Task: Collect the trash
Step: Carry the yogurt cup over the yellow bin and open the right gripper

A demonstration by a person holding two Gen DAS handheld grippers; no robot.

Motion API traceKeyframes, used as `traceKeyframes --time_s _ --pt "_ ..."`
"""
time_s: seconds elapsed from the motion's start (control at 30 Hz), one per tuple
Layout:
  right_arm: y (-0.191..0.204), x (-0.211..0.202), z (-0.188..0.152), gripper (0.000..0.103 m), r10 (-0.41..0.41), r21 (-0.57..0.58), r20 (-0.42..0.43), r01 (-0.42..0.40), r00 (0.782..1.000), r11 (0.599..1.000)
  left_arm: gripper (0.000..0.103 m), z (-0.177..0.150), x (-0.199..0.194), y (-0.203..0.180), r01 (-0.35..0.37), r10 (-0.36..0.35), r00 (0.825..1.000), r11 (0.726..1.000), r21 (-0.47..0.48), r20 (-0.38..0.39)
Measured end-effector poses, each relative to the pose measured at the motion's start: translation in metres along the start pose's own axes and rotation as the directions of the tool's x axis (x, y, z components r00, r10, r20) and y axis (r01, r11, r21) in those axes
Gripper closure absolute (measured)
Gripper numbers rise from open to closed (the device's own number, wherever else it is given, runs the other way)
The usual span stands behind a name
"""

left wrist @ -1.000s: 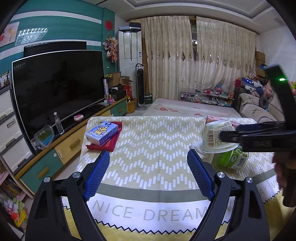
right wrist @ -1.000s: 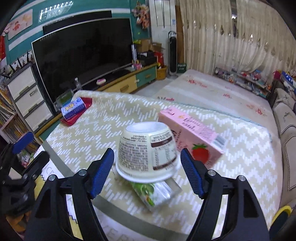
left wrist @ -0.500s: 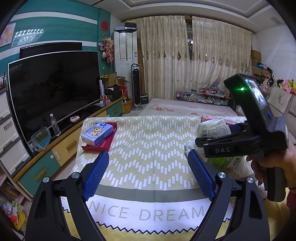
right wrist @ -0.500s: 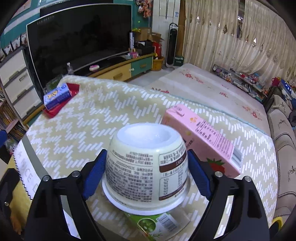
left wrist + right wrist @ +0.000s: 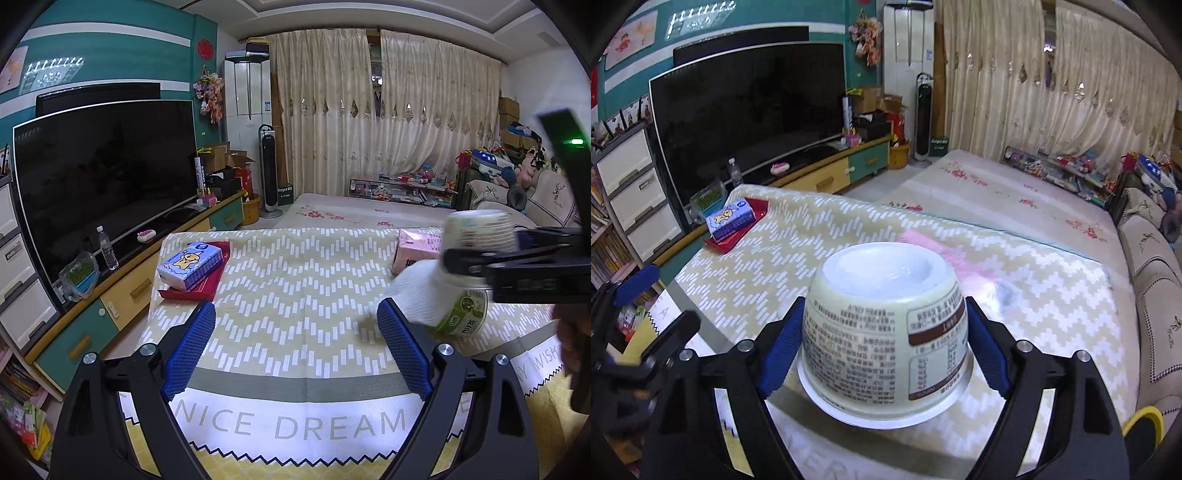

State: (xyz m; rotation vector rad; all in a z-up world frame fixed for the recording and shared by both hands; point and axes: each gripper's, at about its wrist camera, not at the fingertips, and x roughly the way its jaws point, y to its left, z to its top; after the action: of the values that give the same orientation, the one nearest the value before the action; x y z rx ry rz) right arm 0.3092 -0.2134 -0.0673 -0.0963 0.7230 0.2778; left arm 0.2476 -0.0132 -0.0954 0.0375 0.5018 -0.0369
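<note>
A living room with a teal wall [image 5: 110,44] and a large dark television [image 5: 103,173] on a low yellow-and-teal cabinet [image 5: 122,291]. Cream curtains [image 5: 388,122] span the far wall beside a tall white air conditioner [image 5: 246,122]. A beige sofa [image 5: 1152,266] stands right.

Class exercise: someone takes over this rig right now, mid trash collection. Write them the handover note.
Right gripper: jaws shut on the upside-down cup, lifted off the table.
Left gripper: jaws open, holding nothing, hovering over the tablecloth.
Remaining on the table: pink carton, white tissue, green packet.
Done: cup picked up.
Left: bin the cup, then collect the rest. No bin is in view.
</note>
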Motion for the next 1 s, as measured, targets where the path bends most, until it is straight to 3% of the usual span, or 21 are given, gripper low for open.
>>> traceKeyframes --time_s 0.4,0.5,1.0 --pt "-0.074 -0.092 -0.05 0.025 -0.05 0.139 0.066 0.04 0.997 0.989 0.015 -0.001 0.003 -0.001 -0.001 0.001 1.0 1.0 -0.001 -0.006" --pt "-0.09 -0.104 -0.062 0.025 -0.007 0.185 0.056 -0.003 0.998 0.983 0.015 -0.001 0.003 -0.001 -0.001 0.001 1.0 1.0 -0.002 -0.006" --pt "-0.095 -0.068 -0.113 0.024 -0.045 0.193 -0.096 0.063 0.994 0.979 0.015 -0.003 -0.002 -0.01 0.002 -0.003 1.0 0.999 0.039 0.019"
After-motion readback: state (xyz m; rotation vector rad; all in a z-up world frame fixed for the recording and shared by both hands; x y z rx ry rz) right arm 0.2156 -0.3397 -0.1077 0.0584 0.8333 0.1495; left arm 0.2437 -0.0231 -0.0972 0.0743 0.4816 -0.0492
